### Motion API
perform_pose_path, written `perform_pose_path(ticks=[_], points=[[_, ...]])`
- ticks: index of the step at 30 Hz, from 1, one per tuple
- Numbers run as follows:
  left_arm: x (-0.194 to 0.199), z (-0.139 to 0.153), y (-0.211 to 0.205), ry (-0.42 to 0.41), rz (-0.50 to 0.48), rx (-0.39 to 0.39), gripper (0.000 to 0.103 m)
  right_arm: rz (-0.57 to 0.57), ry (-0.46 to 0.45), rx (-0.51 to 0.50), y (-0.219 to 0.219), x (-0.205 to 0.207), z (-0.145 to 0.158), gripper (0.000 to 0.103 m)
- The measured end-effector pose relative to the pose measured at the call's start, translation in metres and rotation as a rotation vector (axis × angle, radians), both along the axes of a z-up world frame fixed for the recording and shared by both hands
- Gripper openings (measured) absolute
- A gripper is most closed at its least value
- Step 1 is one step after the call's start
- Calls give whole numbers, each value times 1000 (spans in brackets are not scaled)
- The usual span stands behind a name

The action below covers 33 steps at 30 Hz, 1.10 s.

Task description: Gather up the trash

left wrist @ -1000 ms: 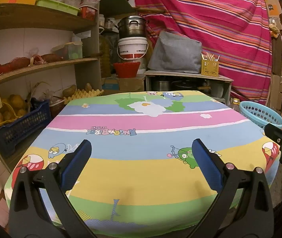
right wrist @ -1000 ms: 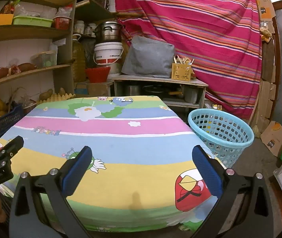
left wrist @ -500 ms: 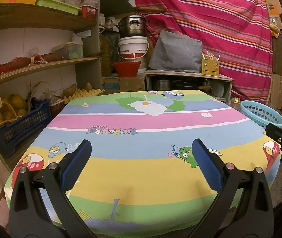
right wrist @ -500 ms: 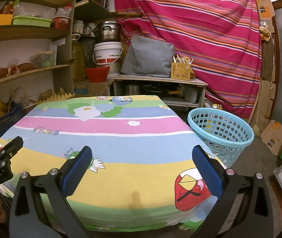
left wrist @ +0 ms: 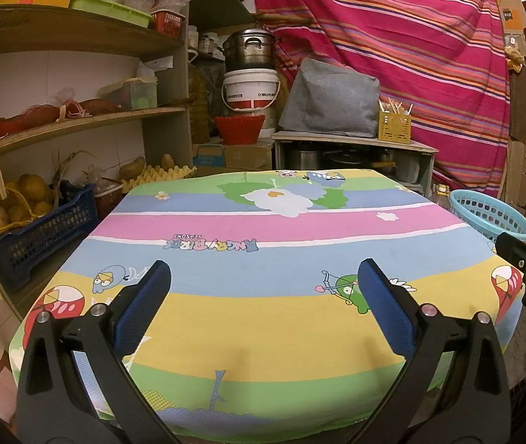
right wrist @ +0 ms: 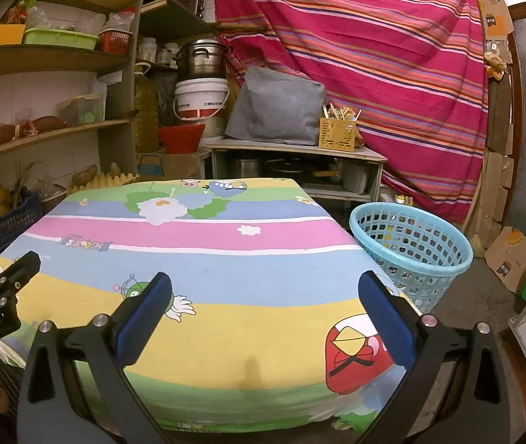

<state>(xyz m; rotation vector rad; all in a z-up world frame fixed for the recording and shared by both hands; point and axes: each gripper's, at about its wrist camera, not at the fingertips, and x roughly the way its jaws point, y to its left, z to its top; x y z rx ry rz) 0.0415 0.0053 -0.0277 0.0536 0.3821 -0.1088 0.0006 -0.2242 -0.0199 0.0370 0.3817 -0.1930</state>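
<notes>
A striped pink curtain point(left wrist: 411, 37) is hanging across the back of the room, beyond the table point(left wrist: 263, 251), which is wearing a cartoon-printed cloth in pink, blue, yellow and green bands. Wooden shelves point(left wrist: 78, 122) are running along the table's left side, carrying netted produce and tubs, with a dark blue crate point(left wrist: 37, 236) of potatoes sitting low beside the table's left edge. Behind the table a low stand is bearing a grey covered bundle point(left wrist: 331, 100) and a yellow utensil holder point(left wrist: 394, 125). A light blue mesh basket point(right wrist: 411, 248) is standing on the floor just off the table's right side, near its far corner; whether anything is lying inside it cannot be told.

The left gripper point(left wrist: 263, 296) is hovering over the table's near edge, its blue-padded jaws spread wide and holding nothing. The right gripper point(right wrist: 263, 303) is hanging likewise over the near edge, toward the table's right, jaws wide apart and empty.

No loose trash is showing on the table's cloth in either view.
</notes>
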Motion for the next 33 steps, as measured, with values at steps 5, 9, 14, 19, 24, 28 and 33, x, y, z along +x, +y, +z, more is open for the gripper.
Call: perform_pose_path(ticks=[5,9,14,19,24,28,33], points=[[-1,1,1,-3,1,-1,98,1,1,-2,2,1,1,99],[-1,1,3,-6,5,0,98,11,0,4,3,0,0,99],[-1,2,5,-7,12,6,98,16,-9,3,7,0,1,99],[-1,2,6,-7,11,6,98,13,-11,1,9,-1,1,99],[-1,1,6,-6,7,7,98,12,-10,-1,9,-1,1,99],[-2,0,5,-10,7,13,98,12,-10,0,10,-1,1,99],[-1,0,6,-6,6,9,98,13,-5,-5,11,-1,-1,99]])
